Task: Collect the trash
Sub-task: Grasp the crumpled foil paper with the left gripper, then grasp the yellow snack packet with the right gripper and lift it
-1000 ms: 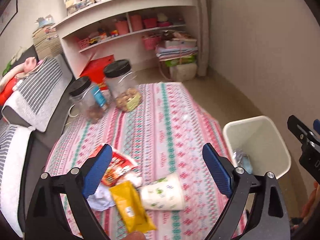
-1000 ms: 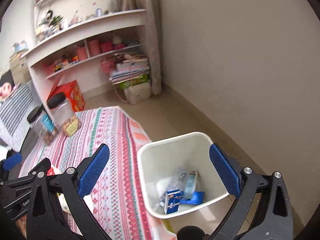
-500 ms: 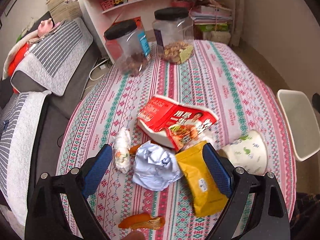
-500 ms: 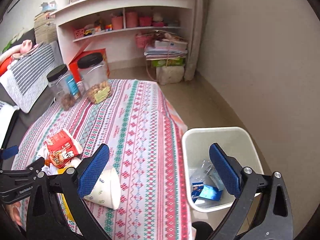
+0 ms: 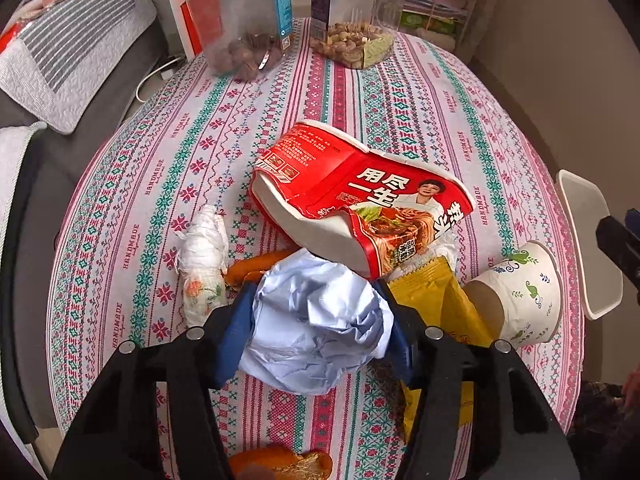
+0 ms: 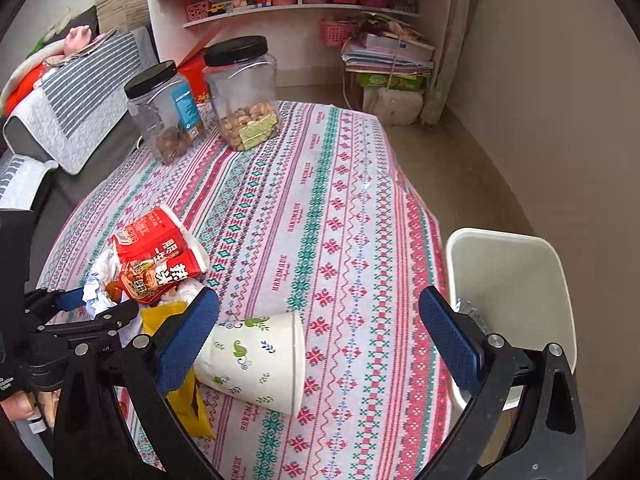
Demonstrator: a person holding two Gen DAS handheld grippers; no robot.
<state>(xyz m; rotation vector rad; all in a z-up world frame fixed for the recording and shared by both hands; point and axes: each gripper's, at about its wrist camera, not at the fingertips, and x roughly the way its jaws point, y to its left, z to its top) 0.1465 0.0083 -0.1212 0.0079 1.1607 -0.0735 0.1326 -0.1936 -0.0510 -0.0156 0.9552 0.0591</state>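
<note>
Closing since before, left gripper [image 5: 320, 320] seemingly pinches crumpled paper [image 5: 316, 320] under noodle bowl [image 5: 352, 196]; right gripper [image 6: 316, 332] gapes.

Crinkled, faintly shiny pale-blue paper wad [image 5: 316, 320] at six o'clock, glossy red noodle bowl [image 5: 360, 200] beyond, on matt woven tablecloth [image 5: 400, 92].

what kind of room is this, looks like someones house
Most likely a home living room. A low table with a patterned tablecloth stands beside a dark sofa with striped cushions, and a built-in white shelf holds pink baskets and toys. Snack jars stand on the table.
</note>
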